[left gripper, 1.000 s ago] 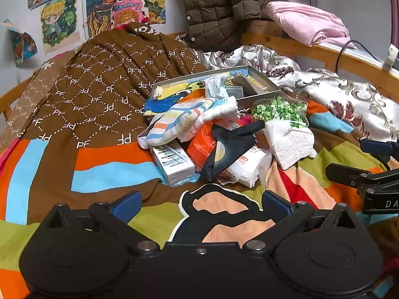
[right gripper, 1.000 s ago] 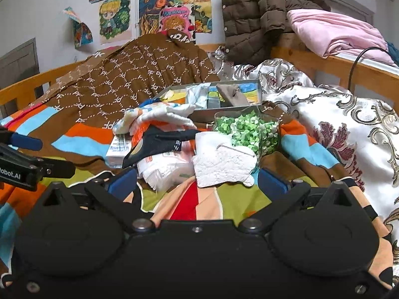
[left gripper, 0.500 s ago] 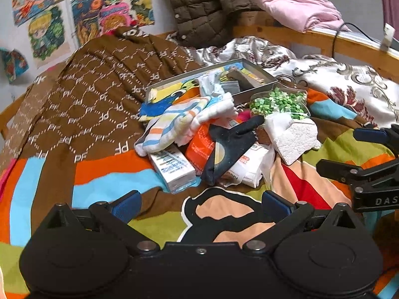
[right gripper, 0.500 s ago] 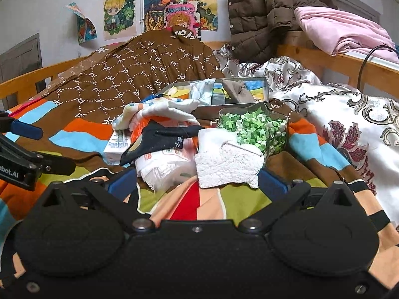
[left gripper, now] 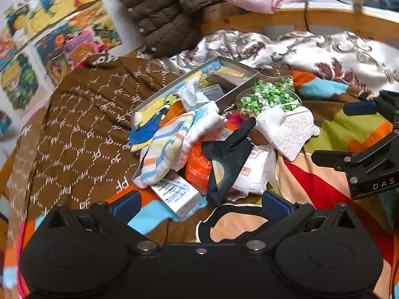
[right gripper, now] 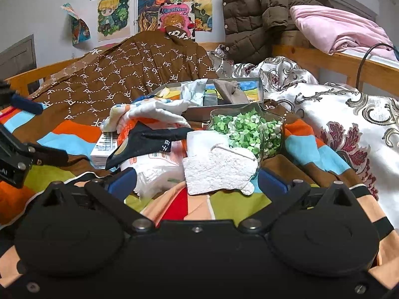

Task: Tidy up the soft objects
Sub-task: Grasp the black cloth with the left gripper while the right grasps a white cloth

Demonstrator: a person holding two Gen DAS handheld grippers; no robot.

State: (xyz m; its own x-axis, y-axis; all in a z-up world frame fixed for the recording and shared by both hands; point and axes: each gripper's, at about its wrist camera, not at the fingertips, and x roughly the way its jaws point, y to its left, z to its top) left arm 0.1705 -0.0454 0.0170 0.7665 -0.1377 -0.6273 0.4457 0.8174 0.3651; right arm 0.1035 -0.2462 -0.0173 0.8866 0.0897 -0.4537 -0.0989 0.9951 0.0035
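A heap of items lies on the colourful blanket [left gripper: 324,189]. It includes a striped cloth [left gripper: 167,147] [right gripper: 149,112], a black sock [left gripper: 229,159] [right gripper: 149,139] and a white rough-textured piece [left gripper: 291,134] [right gripper: 219,169]. Behind the heap stands an open metal tin [left gripper: 199,87] [right gripper: 224,99] with small items in it. My left gripper [left gripper: 199,205] is open just short of the white carton [left gripper: 177,194]. My right gripper [right gripper: 197,184] is open too, its fingers flanking the near edge of the white piece and a tissue pack [right gripper: 159,172]. Neither holds anything.
A clear jar of green paper stars [left gripper: 266,96] [right gripper: 247,129] stands by the tin. An orange packet [left gripper: 199,164] sits under the socks. A brown patterned quilt [right gripper: 129,74] rises at the left, a silver floral cover [right gripper: 349,114] at the right, a wooden bed rail [right gripper: 336,64] behind.
Both grippers have moved in closer to the heap. The left one has also tilted, so its view now leans. Nothing in the heap has shifted.
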